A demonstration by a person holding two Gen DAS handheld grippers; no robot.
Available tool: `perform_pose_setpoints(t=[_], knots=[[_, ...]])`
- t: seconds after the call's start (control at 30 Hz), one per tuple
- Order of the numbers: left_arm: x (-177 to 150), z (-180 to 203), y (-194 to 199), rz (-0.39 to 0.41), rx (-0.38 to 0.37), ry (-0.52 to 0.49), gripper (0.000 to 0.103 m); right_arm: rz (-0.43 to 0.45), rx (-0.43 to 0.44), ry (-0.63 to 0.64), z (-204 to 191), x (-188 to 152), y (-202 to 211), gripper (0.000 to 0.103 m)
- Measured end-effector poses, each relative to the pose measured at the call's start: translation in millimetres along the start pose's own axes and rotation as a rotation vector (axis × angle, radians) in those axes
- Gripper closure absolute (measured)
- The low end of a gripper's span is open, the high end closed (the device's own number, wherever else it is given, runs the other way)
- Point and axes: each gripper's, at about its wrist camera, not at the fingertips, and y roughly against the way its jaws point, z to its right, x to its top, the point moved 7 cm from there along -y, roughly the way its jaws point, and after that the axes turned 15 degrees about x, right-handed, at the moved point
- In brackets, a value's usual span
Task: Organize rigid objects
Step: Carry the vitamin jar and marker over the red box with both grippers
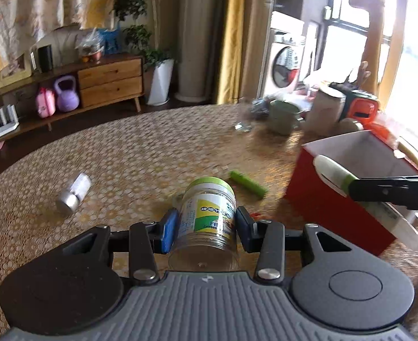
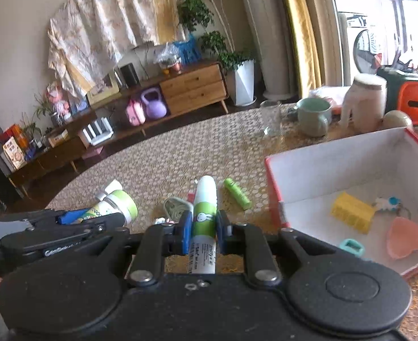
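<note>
My left gripper (image 1: 206,226) is shut on a clear plastic jar with a green lid (image 1: 207,213), held above the table. My right gripper (image 2: 204,228) is shut on a white and green tube (image 2: 204,216); in the left wrist view that tube (image 1: 334,174) pokes out by the red box (image 1: 322,199). The open red box (image 2: 274,187) with white walls holds a yellow block (image 2: 351,211), a pink dish (image 2: 405,237), a teal piece (image 2: 351,246) and a keyring (image 2: 388,203). A green stick (image 1: 247,184) and a small silver-capped bottle (image 1: 74,193) lie on the table.
A green mug (image 2: 314,116), a glass (image 2: 271,119), a white jar (image 2: 364,102) and an orange case (image 2: 416,99) stand at the table's far side. A folded banknote (image 2: 176,207) lies by the tube. A low wooden cabinet (image 2: 193,85) stands behind.
</note>
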Motion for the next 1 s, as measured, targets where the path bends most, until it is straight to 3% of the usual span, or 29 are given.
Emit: perform_pose_setpoints(t=[0.47,1.0], knots=[[30,89,43,0.059,-0.128,-0.069,0.06,0.075,-0.062,-0.004,48,16,49,0.086],[28,202,17,0.001,-0.195,-0.192,0.06,0.103,-0.177,-0.081,143,23,68,0.086]])
